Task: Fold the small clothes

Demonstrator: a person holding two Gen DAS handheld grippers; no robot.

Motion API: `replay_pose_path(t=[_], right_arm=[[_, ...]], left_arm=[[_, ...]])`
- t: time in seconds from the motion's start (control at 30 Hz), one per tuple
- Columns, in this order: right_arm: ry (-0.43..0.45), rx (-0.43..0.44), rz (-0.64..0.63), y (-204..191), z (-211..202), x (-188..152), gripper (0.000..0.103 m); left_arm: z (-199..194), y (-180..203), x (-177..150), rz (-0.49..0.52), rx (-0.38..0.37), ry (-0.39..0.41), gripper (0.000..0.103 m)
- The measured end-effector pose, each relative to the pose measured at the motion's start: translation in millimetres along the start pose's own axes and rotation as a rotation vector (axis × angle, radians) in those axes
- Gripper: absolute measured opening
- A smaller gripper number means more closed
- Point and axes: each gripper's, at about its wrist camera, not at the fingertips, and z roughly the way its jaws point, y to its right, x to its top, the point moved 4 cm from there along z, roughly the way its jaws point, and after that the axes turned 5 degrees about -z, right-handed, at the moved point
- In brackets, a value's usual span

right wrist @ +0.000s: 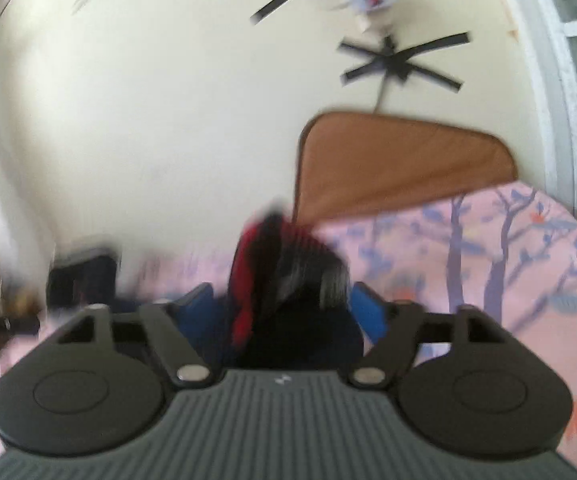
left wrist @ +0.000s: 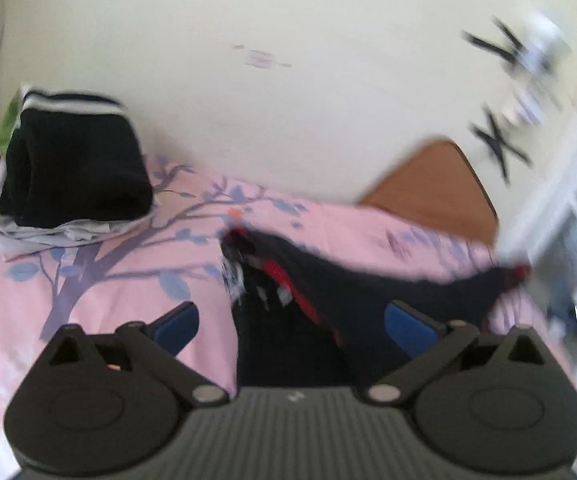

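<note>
one black-and-red garment (left wrist: 320, 280) lies loose on one pink bedsheet (left wrist: 120, 264). one stack of folded clothes (left wrist: 72, 168) (its layers too blurred to count) and one brown cushion (right wrist: 400, 168).

On the bed (left wrist: 128, 256), a stack of folded clothes (left wrist: 72, 168) is sitting at the far left by the wall (left wrist: 288, 100). A garment (left wrist: 328, 280) is lying across the middle, stretching to the right edge. A headboard (left wrist: 436, 184) is standing behind the bed at the right. The left claw (left wrist: 292, 326) is hanging over the garment's near end, and the garment is lying between the right claw's (right wrist: 288, 312) fingers.
</note>
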Motion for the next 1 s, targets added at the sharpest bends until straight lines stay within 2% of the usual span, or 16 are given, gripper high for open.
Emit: replay_pose_path(t=[0.13, 0.17, 0.2, 0.23, 0.27, 0.37, 0.5, 0.6, 0.67, 0.73, 0.8, 0.83, 0.87, 0.93, 0.97, 1.0], right_arm=[[-0.085, 0.034, 0.178, -6.0, 51.5, 10.3, 0.086], [-0.122, 0.025, 0.206, -9.3, 64.2, 5.2, 0.085], [-0.149, 0.009, 0.224, -11.3, 75.1, 0.6, 0.078], [-0.163, -0.009, 0.236, -11.2, 85.8, -4.8, 0.064], [-0.170, -0.020, 0.244, -8.0, 93.3, -8.1, 0.016], [-0.149, 0.010, 0.378, 11.6, 83.7, -15.2, 0.014], [-0.126, 0.105, 0.480, 16.5, 34.9, -26.9, 0.014], [-0.145, 0.124, 0.527, 12.5, 11.4, -49.9, 0.014], [-0.172, 0.102, 0.566, 17.9, 12.5, -68.5, 0.015], [-0.188, 0.078, 0.587, 25.1, 25.4, -86.8, 0.010], [-0.158, 0.044, 0.461, 11.4, 27.4, -81.6, 0.018], [-0.154, 0.021, 0.412, 3.5, 27.5, -77.5, 0.022], [-0.130, 0.011, 0.377, -1.7, 25.2, -71.4, 0.032], [-0.083, 0.021, 0.340, -3.0, 22.2, -58.5, 0.034], [-0.074, 0.014, 0.330, -1.1, 22.7, -51.3, 0.036], [-0.068, -0.001, 0.336, 2.1, 23.5, -45.3, 0.047]], left_arm=[[51.1, -3.4, 24.8, -0.076, 0.040, -0.055, 0.100], [62.4, -3.7, 24.4, -0.082, 0.069, -0.075, 0.085], [72.7, -3.5, 20.5, -0.091, 0.088, -0.102, 0.067], [83.3, -5.0, 16.1, -0.108, 0.088, -0.143, 0.025], [89.0, -7.7, 10.2, -0.142, 0.052, -0.184, 0.008], [68.2, -9.2, -3.9, -0.148, -0.006, -0.153, 0.008], [16.3, -10.7, -33.5, -0.153, -0.125, -0.109, 0.008], [10.9, -18.9, -51.1, -0.155, -0.119, -0.128, 0.008], [30.5, -30.2, -60.4, -0.169, -0.073, -0.169, 0.013], [53.9, -39.2, -65.9, -0.198, -0.056, -0.205, 0.011], [58.2, -38.2, -62.6, -0.199, -0.060, -0.181, 0.012], [57.7, -36.4, -60.1, -0.203, -0.066, -0.179, 0.017], [55.6, -34.2, -56.7, -0.205, -0.092, -0.169, 0.028], [52.4, -30.5, -53.3, -0.197, -0.124, -0.159, 0.051], [50.6, -28.3, -51.7, -0.190, -0.123, -0.150, 0.053], [49.7, -26.5, -51.1, -0.178, -0.117, -0.143, 0.053]])
